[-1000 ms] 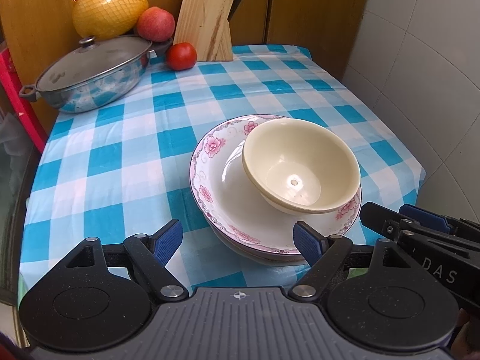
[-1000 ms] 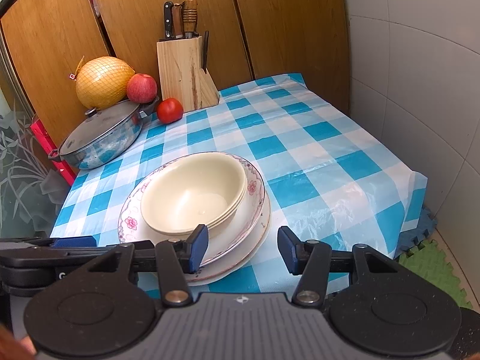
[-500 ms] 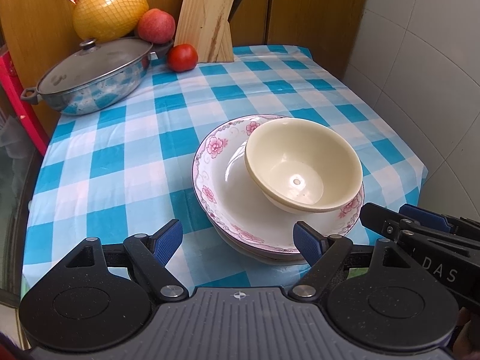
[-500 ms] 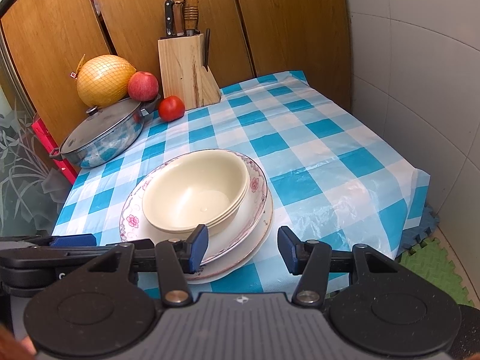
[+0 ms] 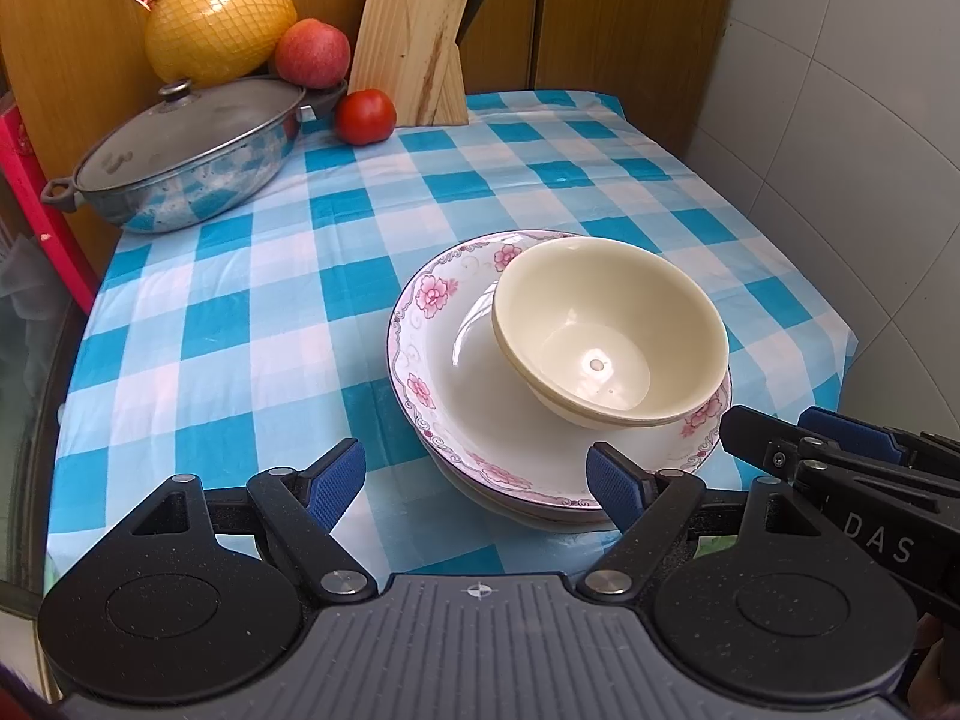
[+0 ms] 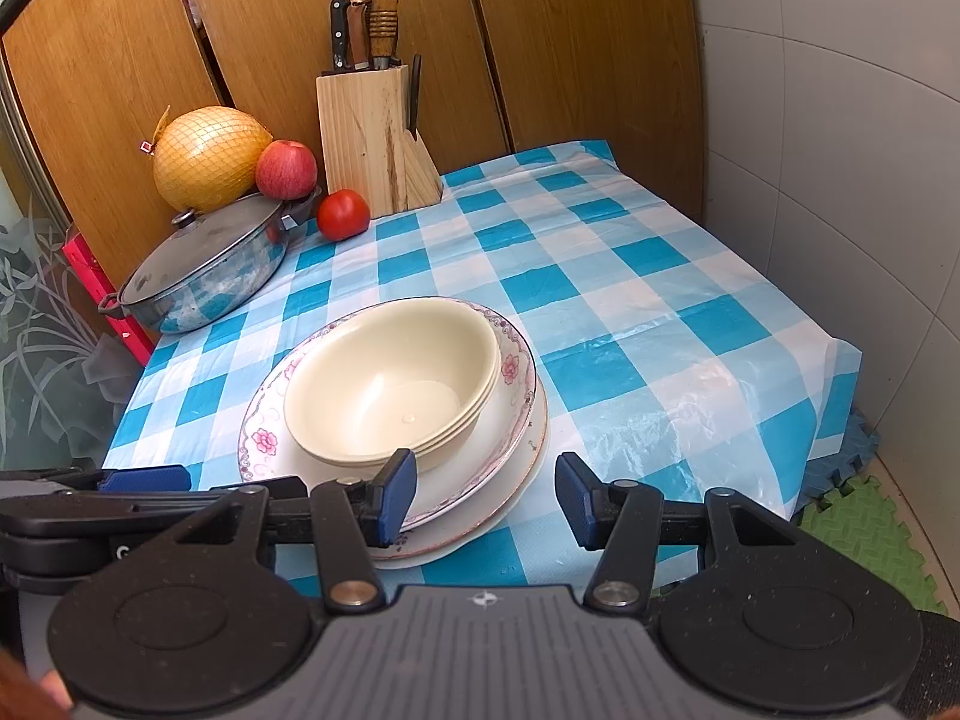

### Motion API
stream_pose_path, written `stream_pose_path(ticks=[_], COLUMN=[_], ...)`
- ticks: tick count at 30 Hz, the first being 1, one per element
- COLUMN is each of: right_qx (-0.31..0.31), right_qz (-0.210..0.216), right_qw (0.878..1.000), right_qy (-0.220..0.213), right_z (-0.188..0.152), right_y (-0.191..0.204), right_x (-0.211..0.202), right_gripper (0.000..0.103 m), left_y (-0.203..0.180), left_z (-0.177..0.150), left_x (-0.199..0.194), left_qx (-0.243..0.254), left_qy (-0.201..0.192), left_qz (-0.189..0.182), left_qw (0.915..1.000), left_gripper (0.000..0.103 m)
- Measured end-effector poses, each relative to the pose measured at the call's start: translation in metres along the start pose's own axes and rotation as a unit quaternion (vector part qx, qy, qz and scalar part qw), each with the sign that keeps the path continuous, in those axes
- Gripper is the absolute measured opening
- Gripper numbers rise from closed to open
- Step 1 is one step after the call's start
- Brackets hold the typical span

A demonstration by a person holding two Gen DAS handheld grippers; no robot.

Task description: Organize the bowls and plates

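The left gripper (image 5: pixel 477 477) has its fingers spread wide and holds nothing. The stack of plates (image 5: pixel 480 420) lies just beyond them, toward the right finger (image 5: pixel 609 486), whose blue pad stands at the near rim of the stack; whether it touches the rim I cannot tell. The left finger points at bare cloth.

The right gripper (image 6: pixel 486 492) also has its fingers spread and holds nothing. In its view the stack sits in front of the left finger (image 6: pixel 396 489), and the near rim passes between the two fingers.

The stack stands at the front of the worktop (image 5: pixel 240 312), which carries a blue and white checked cloth. The top plate is deep and white, with pink flowers and a scroll line on the rim. Under it are more plates. Cream bowls (image 5: pixel 609 330), nested one in another, rest in the top plate, off centre and tilted.

At the back, from left to right, stand a lidded pan (image 5: pixel 186 156), a netted pomelo (image 5: pixel 219 24), an apple (image 5: pixel 312 51), a tomato (image 5: pixel 365 116) and a knife block (image 5: pixel 414 42).
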State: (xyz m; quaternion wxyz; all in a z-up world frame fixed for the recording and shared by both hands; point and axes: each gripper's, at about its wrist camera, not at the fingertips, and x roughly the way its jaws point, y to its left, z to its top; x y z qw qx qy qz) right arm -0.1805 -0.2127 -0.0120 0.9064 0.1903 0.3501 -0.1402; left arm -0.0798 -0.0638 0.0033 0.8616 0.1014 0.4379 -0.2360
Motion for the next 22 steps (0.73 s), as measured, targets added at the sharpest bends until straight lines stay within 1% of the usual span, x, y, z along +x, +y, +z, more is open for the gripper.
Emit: stream_pose_path(ticks=[11, 19, 22], right_qx=[0.000, 0.004, 0.006], right_qz=[0.001, 0.004, 0.003], right_qw=[1.000, 1.000, 1.000], right_qy=[-0.001, -0.002, -0.007], right_z=[-0.0004, -0.0004, 0.0015], right_y=[0.0011, 0.0011, -0.0012], right_x=[0.0006, 0.0006, -0.0013], right_gripper=[0.048, 0.048, 0.048], left_y=[0.0004, -0.0014, -0.0011], left_z=[0.0000, -0.0019, -0.0017], left_x=[-0.0007, -0.0033, -0.0045], left_qx=[0.001, 0.005, 0.006], left_qy=[-0.001, -0.013, -0.016], left_qz=[0.001, 0.007, 0.008], left_qw=[1.0000, 0.9999, 0.9998], left_gripper=[0.086, 0.086, 0.087])
